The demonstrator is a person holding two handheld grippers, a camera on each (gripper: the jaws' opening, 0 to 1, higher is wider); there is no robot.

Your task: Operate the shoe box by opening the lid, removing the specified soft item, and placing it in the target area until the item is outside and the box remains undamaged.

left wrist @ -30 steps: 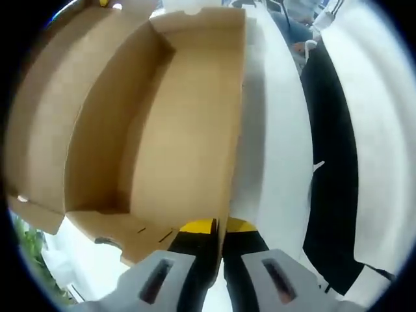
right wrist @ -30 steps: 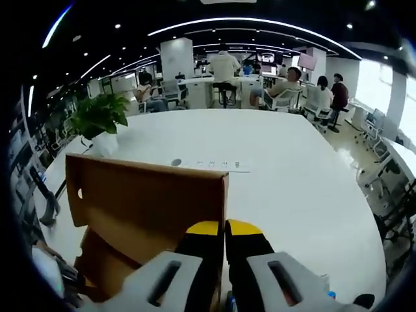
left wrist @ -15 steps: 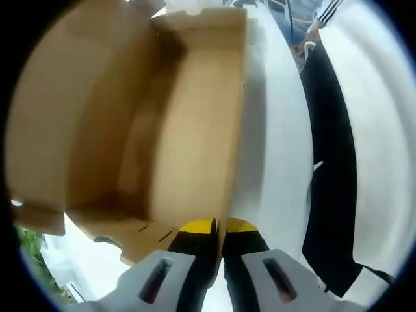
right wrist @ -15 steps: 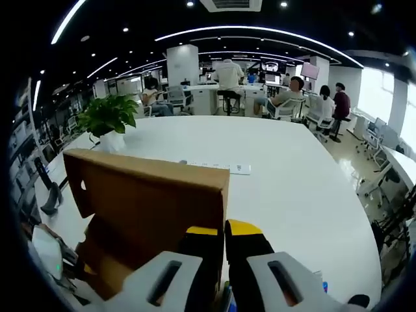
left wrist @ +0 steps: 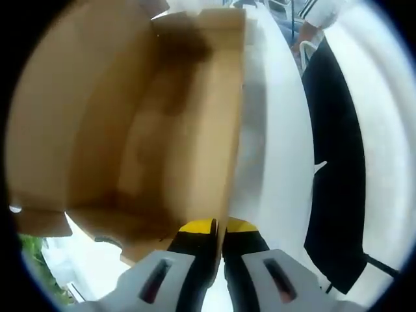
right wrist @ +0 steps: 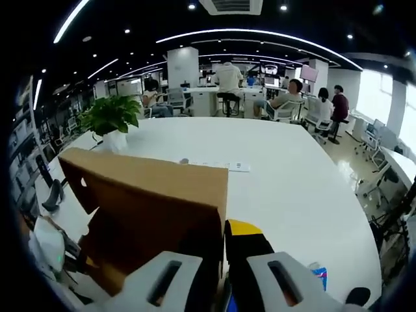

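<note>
White table under my cardboard shoe box, left claw pinched on its wall edge, right claw clamping the raised lid, potted plant behind.

The box interior came out pretty blurry in the left gripper view, so I couldn't tell if anything was inside. In the right gripper view the lid covered the right gripper's left tip and hid the table's near-left corner.
</note>
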